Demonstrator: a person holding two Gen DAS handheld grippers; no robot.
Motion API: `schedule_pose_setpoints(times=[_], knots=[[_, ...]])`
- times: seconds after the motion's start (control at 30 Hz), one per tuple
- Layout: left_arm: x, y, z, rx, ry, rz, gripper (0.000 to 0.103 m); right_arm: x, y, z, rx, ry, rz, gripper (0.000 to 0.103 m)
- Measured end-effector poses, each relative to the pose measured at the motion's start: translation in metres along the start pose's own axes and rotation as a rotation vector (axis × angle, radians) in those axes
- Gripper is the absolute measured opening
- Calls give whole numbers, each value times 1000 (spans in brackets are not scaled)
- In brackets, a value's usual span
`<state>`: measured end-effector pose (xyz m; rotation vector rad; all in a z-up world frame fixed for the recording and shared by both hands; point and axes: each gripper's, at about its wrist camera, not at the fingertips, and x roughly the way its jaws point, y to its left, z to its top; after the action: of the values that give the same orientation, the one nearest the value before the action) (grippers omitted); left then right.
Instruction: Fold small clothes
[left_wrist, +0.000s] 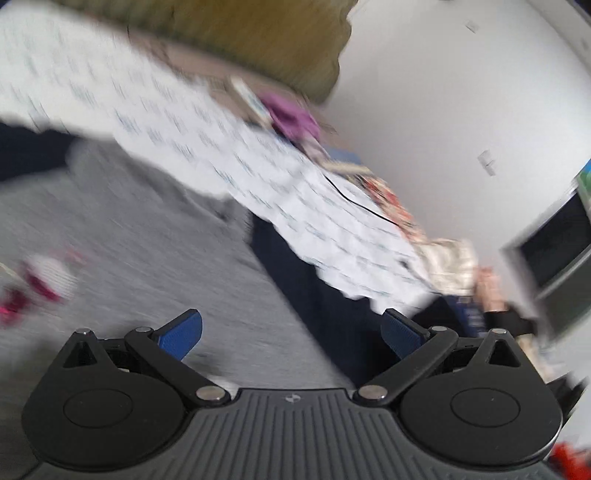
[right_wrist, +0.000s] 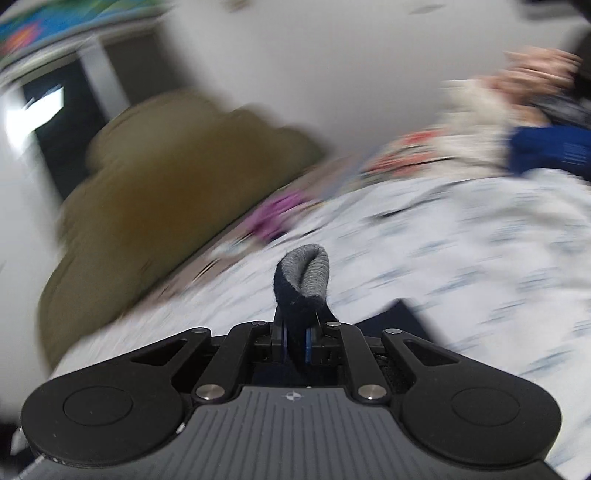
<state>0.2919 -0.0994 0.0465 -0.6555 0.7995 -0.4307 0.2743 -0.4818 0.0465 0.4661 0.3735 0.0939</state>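
A grey garment (left_wrist: 129, 229) with a navy part (left_wrist: 314, 295) lies spread on a white patterned sheet (left_wrist: 147, 110), blurred by motion. My left gripper (left_wrist: 291, 332) hovers over it, its blue pads (left_wrist: 183, 332) wide apart with nothing between them. In the right wrist view my right gripper (right_wrist: 298, 339) is shut on a fold of grey and navy fabric (right_wrist: 306, 273), which sticks up past the fingertips above the sheet (right_wrist: 443, 277).
An olive cushion or blanket (right_wrist: 147, 184) lies at the far side of the sheet, with a purple item (right_wrist: 277, 214) and colourful clutter beside it. A small pink and white piece (left_wrist: 33, 291) rests at the left. A person's hand (left_wrist: 487, 288) and a blue sleeve (right_wrist: 546, 151) are nearby.
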Motion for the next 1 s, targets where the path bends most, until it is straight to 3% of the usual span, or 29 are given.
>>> schedule_pose_setpoints(times=[0.13, 0.27, 0.33, 0.37, 0.4, 0.43, 0.53, 0.57, 0.6, 0.63, 0.7, 0.83, 0.9, 1.0], knots=[[34, 7, 3, -140, 88, -87, 103, 21, 84, -45, -202, 131, 128, 13], [62, 10, -8, -217, 175, -143, 103, 29, 129, -78, -335, 195, 179, 14], [71, 9, -14, -212, 202, -136, 99, 27, 135, -83, -336, 232, 200, 22], [75, 11, -16, -214, 215, -112, 94, 25, 136, -84, -342, 253, 204, 38], [78, 13, -18, -219, 228, -90, 83, 25, 136, -84, -342, 253, 204, 46], [79, 16, -20, -223, 238, -80, 68, 25, 132, -82, -343, 265, 185, 50], [79, 23, -19, -235, 254, -76, 58, 4, 111, -78, -317, 289, 205, 53], [79, 23, -18, -231, 255, -63, 50, -5, 101, -72, -300, 290, 202, 53], [80, 22, -18, -209, 261, -29, 22, -11, 88, -65, -271, 281, 191, 56], [84, 20, -18, -168, 278, 34, 9, -17, 75, -59, -232, 264, 180, 58], [86, 14, -17, -102, 282, 64, 8, -29, 47, -44, -125, 228, 143, 68], [62, -5, -4, 112, 243, 142, 8, -38, -7, -19, 107, 165, 44, 70], [38, -1, 13, 153, 222, 147, 8, -34, -29, -3, 186, 158, 20, 70], [-4, 17, 42, 178, 187, 162, 8, -28, -32, 3, 185, 171, 11, 70]])
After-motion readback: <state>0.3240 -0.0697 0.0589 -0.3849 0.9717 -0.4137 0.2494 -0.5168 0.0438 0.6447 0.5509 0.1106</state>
